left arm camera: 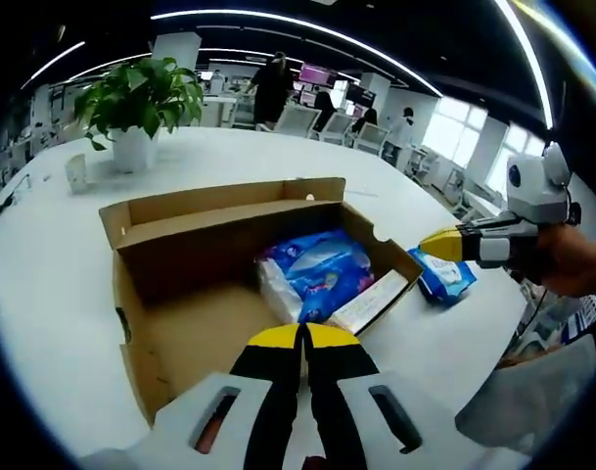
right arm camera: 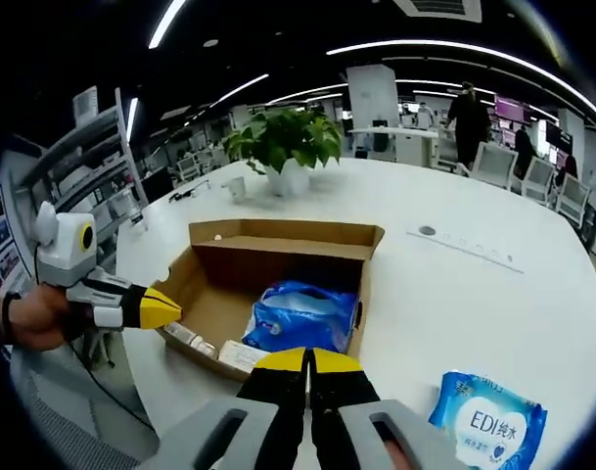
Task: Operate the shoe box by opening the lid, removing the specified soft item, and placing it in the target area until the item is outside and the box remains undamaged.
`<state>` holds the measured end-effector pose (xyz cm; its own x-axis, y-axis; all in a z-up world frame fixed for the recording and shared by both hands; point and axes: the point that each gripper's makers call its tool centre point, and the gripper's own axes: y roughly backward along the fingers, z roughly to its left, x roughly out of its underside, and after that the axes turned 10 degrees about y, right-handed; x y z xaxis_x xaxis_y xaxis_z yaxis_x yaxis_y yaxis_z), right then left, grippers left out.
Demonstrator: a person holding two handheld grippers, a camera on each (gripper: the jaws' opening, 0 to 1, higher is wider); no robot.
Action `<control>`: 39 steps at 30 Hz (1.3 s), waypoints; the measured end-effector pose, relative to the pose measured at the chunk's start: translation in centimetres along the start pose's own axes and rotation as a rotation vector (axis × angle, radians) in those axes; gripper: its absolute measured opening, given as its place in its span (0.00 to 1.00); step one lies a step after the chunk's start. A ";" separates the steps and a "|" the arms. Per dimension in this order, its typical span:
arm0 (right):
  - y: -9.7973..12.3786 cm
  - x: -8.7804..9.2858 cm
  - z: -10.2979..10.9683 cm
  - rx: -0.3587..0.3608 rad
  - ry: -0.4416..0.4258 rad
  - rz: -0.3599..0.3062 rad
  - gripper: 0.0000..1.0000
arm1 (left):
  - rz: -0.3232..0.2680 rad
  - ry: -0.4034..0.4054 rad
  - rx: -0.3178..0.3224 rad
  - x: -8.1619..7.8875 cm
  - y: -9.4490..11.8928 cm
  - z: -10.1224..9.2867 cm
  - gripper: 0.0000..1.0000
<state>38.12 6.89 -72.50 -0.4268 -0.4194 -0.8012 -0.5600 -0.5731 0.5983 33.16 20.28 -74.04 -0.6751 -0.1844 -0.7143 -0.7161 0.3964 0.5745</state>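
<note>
Both grippers' (left arm camera: pixel 302 338) (right arm camera: pixel 308 362) fingers together before open shoe box (left arm camera: pixel 219 220), blue soft pack (left arm camera: pixel 312 269) inside, another pack (right arm camera: pixel 488 421) on white table (right arm camera: pixel 454 294).

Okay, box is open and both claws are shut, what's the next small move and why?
Probably open the left claw and lower it toward the blue soft pack in the open shoe box. The pack lies uncovered just ahead of the shut tips, while a white-blue pack already lies outside on the table.

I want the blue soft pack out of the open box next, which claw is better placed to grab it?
Probably the left claw: it sits right at the box edge, aimed at the blue pack. The right claw hovers beside the box.
</note>
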 end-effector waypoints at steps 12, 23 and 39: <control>-2.4 -1.4 1.0 -0.052 0.084 0.040 0.00 | 0.006 0.012 0.007 0.3 -0.4 0.0 0.00; -4.8 -1.7 1.9 -0.115 0.227 0.117 0.08 | 0.012 0.039 -0.005 0.7 -0.4 0.6 0.00; -7.4 -1.2 2.3 -0.183 0.432 0.209 0.39 | 0.022 0.038 -0.006 0.8 -0.4 0.7 0.00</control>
<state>41.17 13.26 -75.91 -0.1623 -0.7686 -0.6188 -0.3439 -0.5437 0.7656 33.05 20.60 -75.14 -0.6971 -0.2102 -0.6855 -0.7018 0.3954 0.5926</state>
